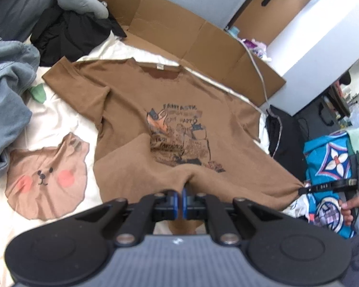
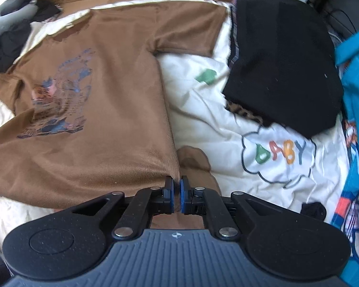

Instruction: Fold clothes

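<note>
A brown T-shirt [image 1: 184, 110] with a printed picture on its chest lies face up on a cream bed cover, collar at the far side. My left gripper [image 1: 180, 191] is shut on the shirt's hem near the bottom left, and the cloth rises in a ridge to the jaws. My right gripper [image 1: 305, 189] shows at the right of the left wrist view, pinching the hem's other corner. In the right wrist view that gripper [image 2: 176, 184] is shut on the corner of the brown T-shirt [image 2: 95, 110], whose lower edge is lifted off the bed.
Flattened cardboard [image 1: 203, 38] lies behind the shirt. A pile of grey and black clothes [image 1: 12, 71] sits at the left, a black garment [image 2: 280, 59] at the right and a blue patterned cloth [image 2: 356, 83] beyond it. The cream cover [image 2: 227, 119] carries bear and cloud prints.
</note>
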`<move>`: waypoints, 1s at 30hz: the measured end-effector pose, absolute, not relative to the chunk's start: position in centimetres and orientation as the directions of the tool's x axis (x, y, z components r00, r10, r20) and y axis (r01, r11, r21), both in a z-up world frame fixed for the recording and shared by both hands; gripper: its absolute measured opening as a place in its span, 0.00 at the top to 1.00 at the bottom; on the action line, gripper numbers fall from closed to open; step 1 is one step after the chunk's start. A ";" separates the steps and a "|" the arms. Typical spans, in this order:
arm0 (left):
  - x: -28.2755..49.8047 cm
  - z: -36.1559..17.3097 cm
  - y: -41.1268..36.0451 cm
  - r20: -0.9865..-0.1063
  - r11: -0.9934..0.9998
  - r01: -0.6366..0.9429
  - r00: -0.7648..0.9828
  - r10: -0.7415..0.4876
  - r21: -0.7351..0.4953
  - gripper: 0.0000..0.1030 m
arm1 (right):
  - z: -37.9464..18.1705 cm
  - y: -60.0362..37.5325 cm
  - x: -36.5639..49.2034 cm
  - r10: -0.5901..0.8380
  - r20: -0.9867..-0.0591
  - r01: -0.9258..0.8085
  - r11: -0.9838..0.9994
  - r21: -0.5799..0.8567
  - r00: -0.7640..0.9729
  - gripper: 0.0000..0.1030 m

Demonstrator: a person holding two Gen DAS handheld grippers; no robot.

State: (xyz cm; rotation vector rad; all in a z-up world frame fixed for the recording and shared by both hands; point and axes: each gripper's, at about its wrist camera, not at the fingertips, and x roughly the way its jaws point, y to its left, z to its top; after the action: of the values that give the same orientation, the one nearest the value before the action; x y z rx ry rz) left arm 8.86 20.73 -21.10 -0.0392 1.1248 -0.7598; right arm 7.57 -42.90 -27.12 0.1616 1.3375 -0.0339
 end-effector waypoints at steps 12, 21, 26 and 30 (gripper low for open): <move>7.8 -19.5 24.1 -0.831 0.817 0.471 0.263 -0.490 -0.333 0.93 | -24.3 -43.4 6.3 0.114 -0.949 0.114 0.982 0.153 0.295 0.92; 8.8 -14.8 25.9 -0.835 0.858 0.440 0.340 -0.433 -0.265 0.77 | -15.8 -43.9 7.9 0.204 -0.911 0.052 0.970 0.237 0.357 0.58; 10.5 -11.5 25.6 -0.837 0.875 0.433 0.377 -0.395 -0.218 0.64 | -11.1 -44.2 8.8 0.201 -0.886 0.051 0.969 0.244 0.417 0.50; 11.8 -8.7 23.9 -0.822 0.865 0.471 0.415 -0.389 -0.172 0.50 | -8.2 -45.6 8.9 0.245 -0.842 0.054 0.950 0.307 0.481 0.47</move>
State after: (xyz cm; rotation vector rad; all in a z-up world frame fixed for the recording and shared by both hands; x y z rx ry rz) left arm 11.76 23.94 -8.72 0.0903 1.0068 -0.5409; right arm 8.90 -45.58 -8.19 0.3111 1.0678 0.1182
